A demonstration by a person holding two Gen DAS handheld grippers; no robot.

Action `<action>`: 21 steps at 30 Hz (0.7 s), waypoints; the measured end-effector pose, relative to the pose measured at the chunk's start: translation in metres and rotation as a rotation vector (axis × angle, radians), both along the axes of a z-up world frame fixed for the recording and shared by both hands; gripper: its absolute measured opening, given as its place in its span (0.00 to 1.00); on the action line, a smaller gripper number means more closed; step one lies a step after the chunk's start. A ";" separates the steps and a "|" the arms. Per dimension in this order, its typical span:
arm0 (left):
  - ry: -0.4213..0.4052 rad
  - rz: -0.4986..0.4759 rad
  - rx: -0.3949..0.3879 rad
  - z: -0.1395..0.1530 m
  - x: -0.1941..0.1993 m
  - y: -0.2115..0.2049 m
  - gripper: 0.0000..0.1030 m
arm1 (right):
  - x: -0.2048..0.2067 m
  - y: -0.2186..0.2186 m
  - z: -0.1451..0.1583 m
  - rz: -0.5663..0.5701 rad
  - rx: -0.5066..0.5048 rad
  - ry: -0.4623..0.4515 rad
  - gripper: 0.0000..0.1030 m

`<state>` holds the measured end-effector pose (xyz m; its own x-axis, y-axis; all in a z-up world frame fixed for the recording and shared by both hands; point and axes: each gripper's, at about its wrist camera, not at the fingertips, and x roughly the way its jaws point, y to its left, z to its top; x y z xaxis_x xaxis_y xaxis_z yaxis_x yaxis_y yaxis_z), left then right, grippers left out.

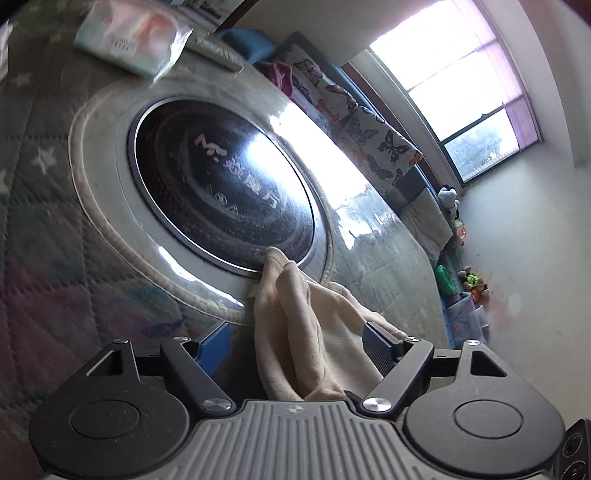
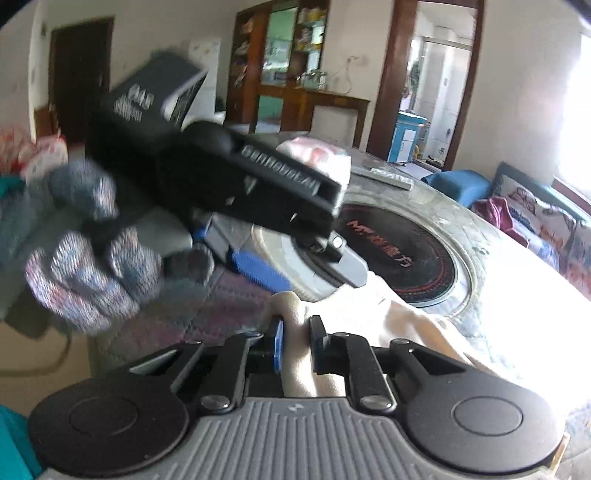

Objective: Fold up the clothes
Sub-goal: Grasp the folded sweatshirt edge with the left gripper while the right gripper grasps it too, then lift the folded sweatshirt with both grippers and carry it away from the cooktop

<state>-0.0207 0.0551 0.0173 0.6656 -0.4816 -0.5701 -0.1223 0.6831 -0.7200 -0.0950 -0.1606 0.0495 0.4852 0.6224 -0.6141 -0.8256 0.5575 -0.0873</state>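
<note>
A: Where is the cloth (image 1: pixel 314 325)?

B: It is cream-coloured and lies bunched on the tabletop (image 1: pixel 48 206), at the near rim of the round dark glass plate (image 1: pixel 221 184) set in it. One corner reaches up onto the plate's metal ring.

A: And the left tool (image 1: pixel 295 343)?

B: Its fingers are spread wide. The cloth rises between them, a thick fold running back toward the camera. The right-hand finger (image 1: pixel 380 347) has cloth draped against it; the blue pad (image 1: pixel 214 347) on the other side stands clear of the fabric. So the cloth sits inside the gap, but nothing pinches it there.

A: The right tool (image 2: pixel 297 343)?

B: Drawn in close, with a narrow gather of the same cloth (image 2: pixel 406 325) squeezed between its pads. The blue pad (image 2: pixel 277 343) presses one side of the fold, the dark finger (image 2: pixel 319 343) the other. The rest of the fabric spreads away to the right over the tabletop, toward the bright light.

A: Can the right camera see the other tool?

B: Yes, blurred. The left tool (image 2: pixel 291 273) comes in from the upper left, held by a hand in a speckled knit glove (image 2: pixel 92 266), and its tips sit just above the cloth, close in front of the right tool.

A: Anything else on the tabletop?

B: A soft pack of tissues (image 1: pixel 129 33) at the far side, well apart from the cloth. A couch with a butterfly cover (image 1: pixel 362 122) stands beyond, under the window (image 1: pixel 461 92).
</note>
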 end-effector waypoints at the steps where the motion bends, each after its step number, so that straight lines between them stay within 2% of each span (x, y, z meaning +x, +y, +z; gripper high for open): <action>1: 0.011 0.000 -0.022 -0.001 0.002 -0.001 0.78 | 0.001 -0.003 0.003 -0.006 0.014 0.005 0.12; 6: 0.065 0.002 -0.138 -0.014 0.013 -0.005 0.76 | 0.010 -0.023 0.010 -0.026 0.071 0.030 0.12; 7: 0.068 0.003 -0.157 -0.015 0.015 -0.005 0.73 | 0.010 -0.026 0.011 -0.027 0.076 0.029 0.12; 9: 0.080 -0.008 -0.182 -0.021 0.018 -0.007 0.62 | 0.010 -0.031 0.011 -0.025 0.085 0.035 0.11; 10: 0.086 -0.013 -0.193 -0.024 0.020 -0.007 0.50 | 0.010 -0.034 0.011 -0.019 0.089 0.039 0.11; 11: 0.093 -0.018 -0.205 -0.027 0.021 -0.008 0.43 | 0.010 -0.035 0.011 -0.013 0.088 0.039 0.11; 13: 0.106 -0.013 -0.224 -0.034 0.021 -0.007 0.33 | 0.010 -0.035 0.009 -0.003 0.086 0.044 0.11; 14: 0.103 -0.010 -0.220 -0.035 0.020 -0.006 0.27 | 0.011 -0.034 0.008 0.003 0.082 0.047 0.11; 17: 0.099 -0.008 -0.195 -0.036 0.019 -0.004 0.19 | 0.009 -0.034 0.007 0.003 0.079 0.053 0.13; 21: 0.095 -0.010 -0.187 -0.035 0.018 -0.004 0.18 | 0.004 -0.051 0.008 -0.040 0.109 0.061 0.21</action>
<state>-0.0032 0.0515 -0.0182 0.6078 -0.5915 -0.5298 -0.1892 0.5400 -0.8201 -0.0911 -0.2114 0.0572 0.4746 0.6681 -0.5731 -0.8046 0.5933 0.0254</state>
